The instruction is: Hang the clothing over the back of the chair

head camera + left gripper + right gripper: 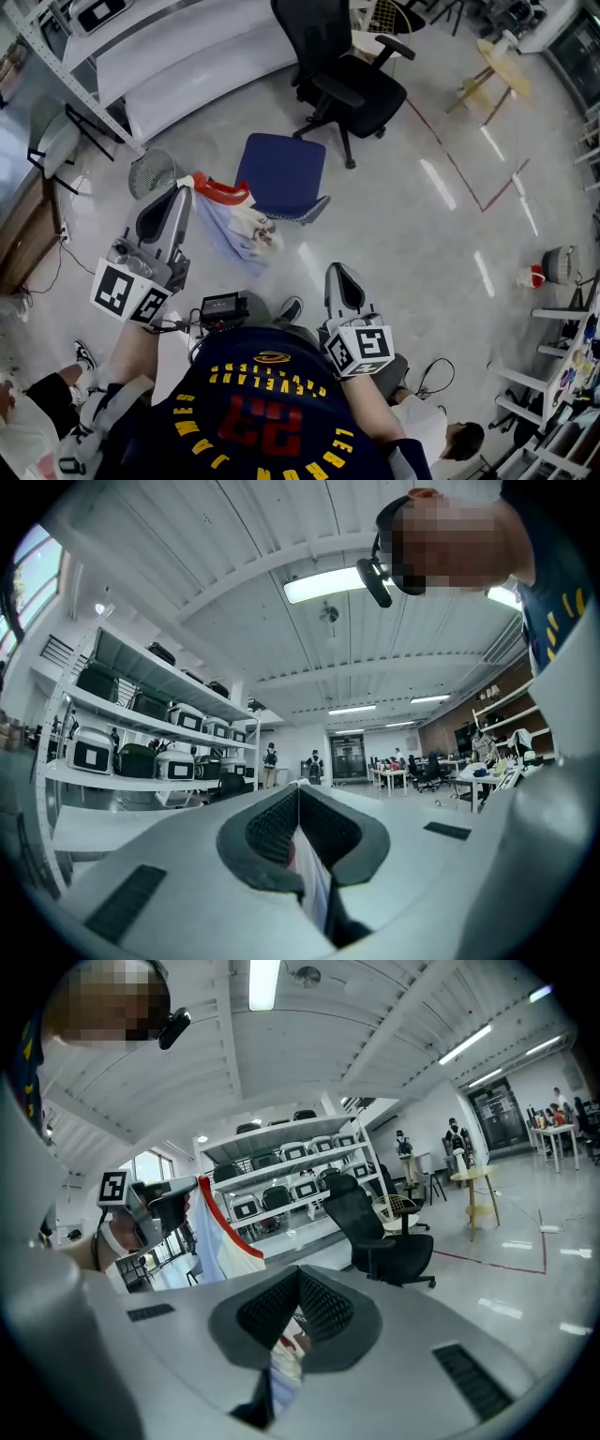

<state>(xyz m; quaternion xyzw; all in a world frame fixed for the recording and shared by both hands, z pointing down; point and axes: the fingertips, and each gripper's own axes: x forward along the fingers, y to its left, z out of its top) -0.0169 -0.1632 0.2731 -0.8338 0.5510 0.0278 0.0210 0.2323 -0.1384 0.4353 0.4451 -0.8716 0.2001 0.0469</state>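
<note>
Left gripper (182,190): closed on the red-trimmed top edge of the clothing (230,225), you can see cloth tucked in the slot under the pads.
Right gripper (339,273): jaws together too, with white and red cloth showing in its slot, so I'd say it's pinching another bit of the clothing. The head view doesn't show that join clearly.
Clothing: up in the air off the left gripper, drooping to the right and down. Its low end sits just by the near-left corner of the chair (279,169).
Chair: the blue one, on the floor just far of both grippers and roughly between them.
Chair back (305,210): it's the near edge, facing the person, and runs left to right.
What matters: the clothing's long line runs left to right as well, so it already lines up with the back. My guess is both grippers go away from the person and over that edge.
Nearer hand: left. Its cloth is almost at the back, the right one hangs nearer the body.
Office chair (361,89): black, well beyond, probably not the target.
</note>
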